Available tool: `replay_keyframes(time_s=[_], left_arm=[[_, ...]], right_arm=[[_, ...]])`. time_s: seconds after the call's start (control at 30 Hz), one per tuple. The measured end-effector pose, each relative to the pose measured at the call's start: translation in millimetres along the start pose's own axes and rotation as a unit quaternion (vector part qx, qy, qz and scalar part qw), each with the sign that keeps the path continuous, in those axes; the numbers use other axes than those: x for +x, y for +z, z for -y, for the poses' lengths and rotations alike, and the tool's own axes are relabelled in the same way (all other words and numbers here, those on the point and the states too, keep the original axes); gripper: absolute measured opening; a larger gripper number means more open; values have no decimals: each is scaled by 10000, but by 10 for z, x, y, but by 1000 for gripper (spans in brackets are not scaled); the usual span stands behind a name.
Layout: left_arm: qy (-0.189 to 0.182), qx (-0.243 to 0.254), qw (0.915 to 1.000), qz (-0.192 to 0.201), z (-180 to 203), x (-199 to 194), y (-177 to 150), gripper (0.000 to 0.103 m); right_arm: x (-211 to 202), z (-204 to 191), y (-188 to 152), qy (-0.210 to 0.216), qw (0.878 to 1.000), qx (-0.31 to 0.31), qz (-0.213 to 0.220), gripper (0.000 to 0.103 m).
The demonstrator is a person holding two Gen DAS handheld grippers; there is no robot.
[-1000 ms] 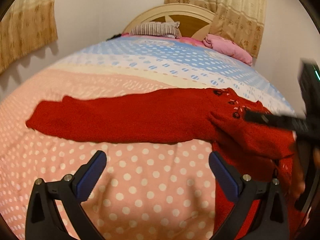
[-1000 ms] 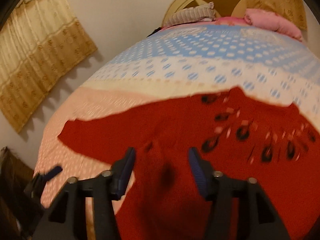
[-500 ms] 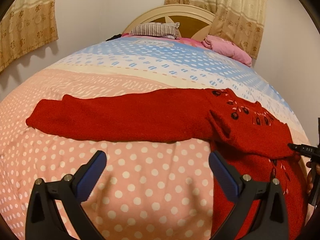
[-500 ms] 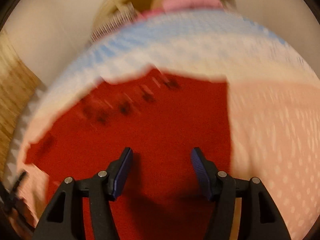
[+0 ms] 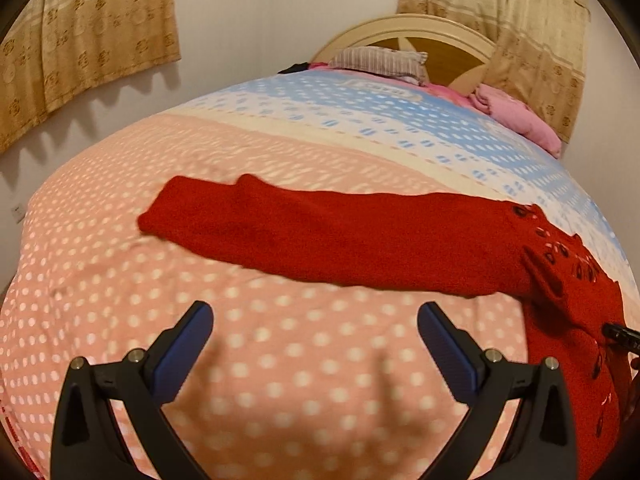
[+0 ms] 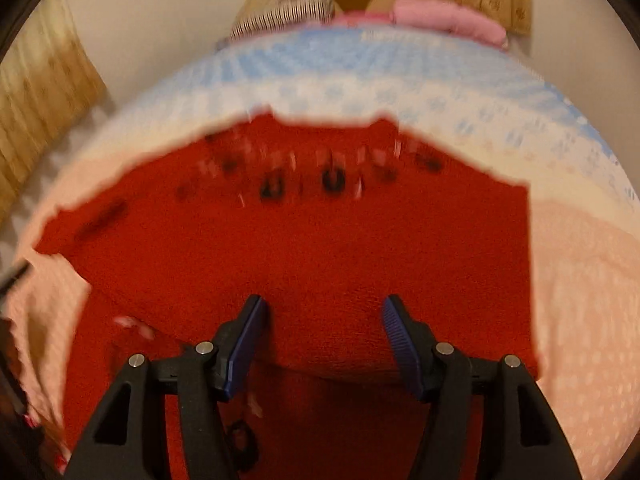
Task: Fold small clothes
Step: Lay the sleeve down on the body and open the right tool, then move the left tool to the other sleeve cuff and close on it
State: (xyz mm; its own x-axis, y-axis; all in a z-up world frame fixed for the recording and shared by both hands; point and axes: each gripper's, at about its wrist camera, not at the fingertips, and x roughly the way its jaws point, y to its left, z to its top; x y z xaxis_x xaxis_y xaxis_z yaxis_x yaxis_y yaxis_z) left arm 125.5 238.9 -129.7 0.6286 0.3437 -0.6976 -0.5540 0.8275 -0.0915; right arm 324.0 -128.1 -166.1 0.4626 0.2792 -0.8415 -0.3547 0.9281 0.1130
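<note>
Your left gripper (image 5: 314,344) hangs nearest over the pink dotted bedspread (image 5: 280,380), its blue fingers (image 5: 182,350) spread wide with nothing between them. Just beyond it, the red sweater (image 5: 340,236) lies flat on the bed, one long sleeve (image 5: 192,208) stretched out to the left and the body off at the right edge of the view. Your right gripper (image 6: 322,338) points down over that body, fingers (image 6: 244,344) parted and empty, above the knit. Farther on, dark embroidered motifs (image 6: 332,180) cross the chest near the neckline. Beyond lie the blue band of the cover, a striped pillow (image 5: 378,60), a pink blanket (image 5: 516,116), the headboard (image 5: 404,28) and curtains (image 5: 80,40).
</note>
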Motion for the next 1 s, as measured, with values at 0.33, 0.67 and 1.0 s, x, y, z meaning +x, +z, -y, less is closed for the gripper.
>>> replay_keyframes(time_s=[0.33,0.67,1.0], left_arm=[[394,-1067,9935,-105,-995,201,55,103],[351,-1759,9838,-43,-1379,304,182,101],[-1069,-2845,9527,26,-1541,492,257,81]], right_arm=[[-55,188,-172,133,9993,-176,316,62],[-70,193,-228,165,9987,-182,438,64],[-86,179,-257,148,9984,-197,518,64]])
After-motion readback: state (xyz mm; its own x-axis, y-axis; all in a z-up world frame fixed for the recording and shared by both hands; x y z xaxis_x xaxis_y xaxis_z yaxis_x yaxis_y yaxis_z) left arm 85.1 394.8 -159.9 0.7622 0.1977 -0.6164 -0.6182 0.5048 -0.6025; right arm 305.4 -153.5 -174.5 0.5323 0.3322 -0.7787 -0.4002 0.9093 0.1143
